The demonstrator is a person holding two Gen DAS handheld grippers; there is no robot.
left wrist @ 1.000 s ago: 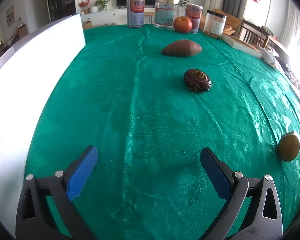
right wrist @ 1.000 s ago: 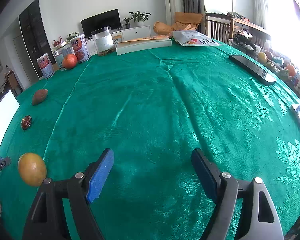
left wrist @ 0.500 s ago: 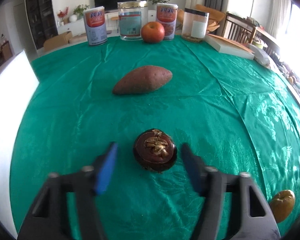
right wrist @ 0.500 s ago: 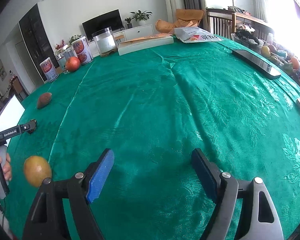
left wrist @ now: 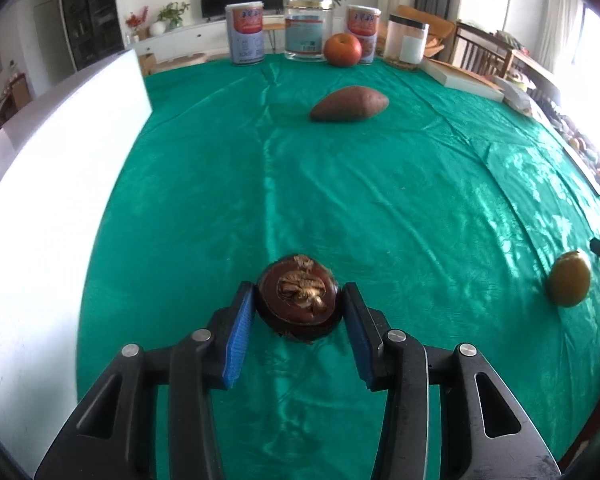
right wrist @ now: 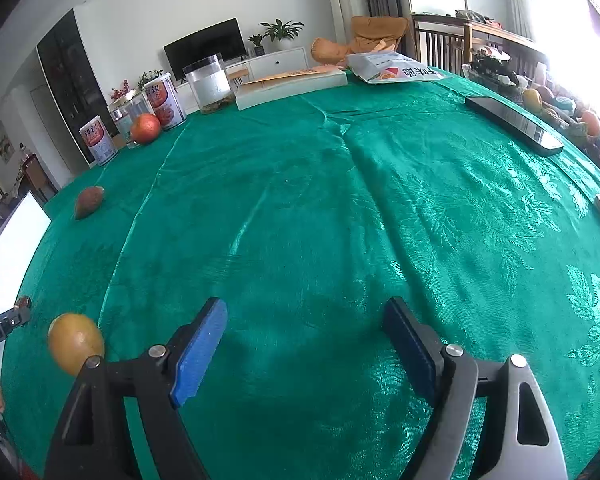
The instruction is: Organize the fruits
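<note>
You had the left gripper (left wrist: pixel 298 310) pinching the mangosteen (left wrist: pixel 298 306) low over the green cloth (left wrist: pixel 340 200), its jaws easing apart yet touching its sides, presumably to carry it, while the right gripper (right wrist: pixel 306 344) waited spread and empty.

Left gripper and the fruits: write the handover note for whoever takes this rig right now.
Left gripper: jaws around the dark brown fruit on the green cloth; they are opening slightly, and I cannot tell whether the pads press it. It has not been lifted.
Right gripper: open, empty, over bare cloth.
Elsewhere: yellow-green fruit near the right gripper's left side; sweet potato mid-table; red apple at the far edge among the cans.
Done: nothing visibly sorted.
Left: grip and move the dark fruit, then the others.
</note>
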